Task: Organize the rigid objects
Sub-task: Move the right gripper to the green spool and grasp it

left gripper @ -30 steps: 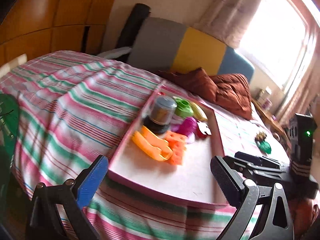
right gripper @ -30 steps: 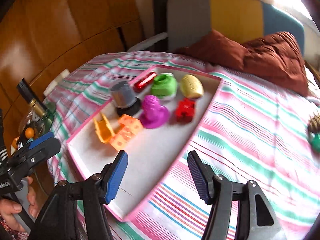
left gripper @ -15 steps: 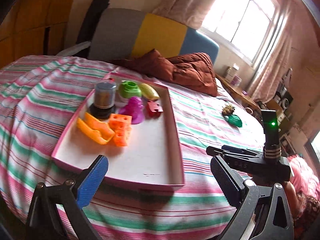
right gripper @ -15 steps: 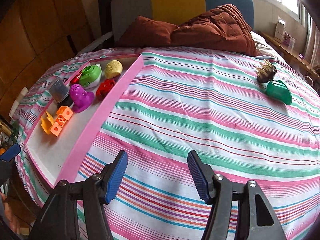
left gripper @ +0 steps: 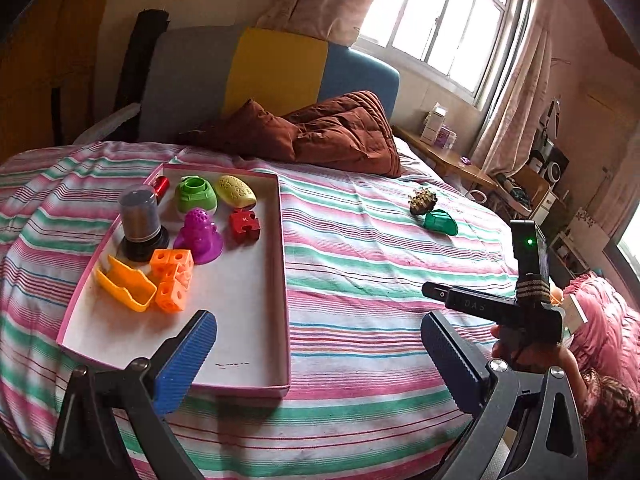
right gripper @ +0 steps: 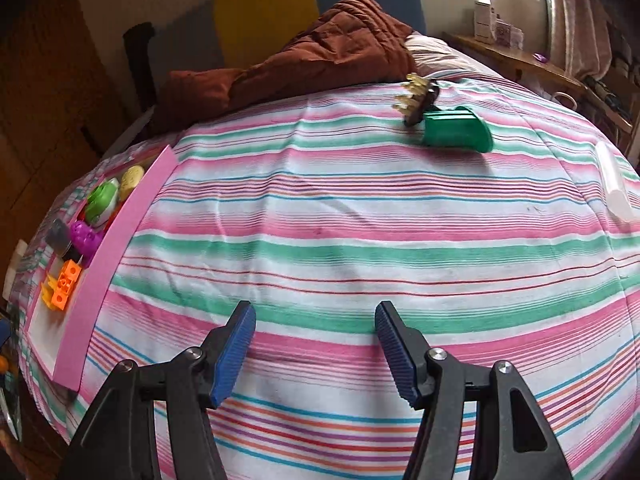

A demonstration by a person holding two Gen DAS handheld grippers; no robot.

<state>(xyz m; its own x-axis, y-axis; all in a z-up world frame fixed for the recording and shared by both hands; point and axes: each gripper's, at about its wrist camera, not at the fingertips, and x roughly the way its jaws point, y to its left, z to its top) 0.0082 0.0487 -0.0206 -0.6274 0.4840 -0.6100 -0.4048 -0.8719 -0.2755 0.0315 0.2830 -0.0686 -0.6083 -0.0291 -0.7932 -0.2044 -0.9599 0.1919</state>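
Here both ribbed blue jaws gape empty above the striped bedsheet (right gripper: 340, 240); a glossy green scoop (right gripper: 456, 132) lies beyond.

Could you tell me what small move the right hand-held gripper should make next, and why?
Probably forward toward the green piece and the spiky brown piece. Both lie loose on the striped bedspread, outside the pink tray, and the right hand-held gripper is open and empty.

Black left claw (left gripper: 316, 364) and right claw (right gripper: 316, 350), ribbed blue pads, silver screws.
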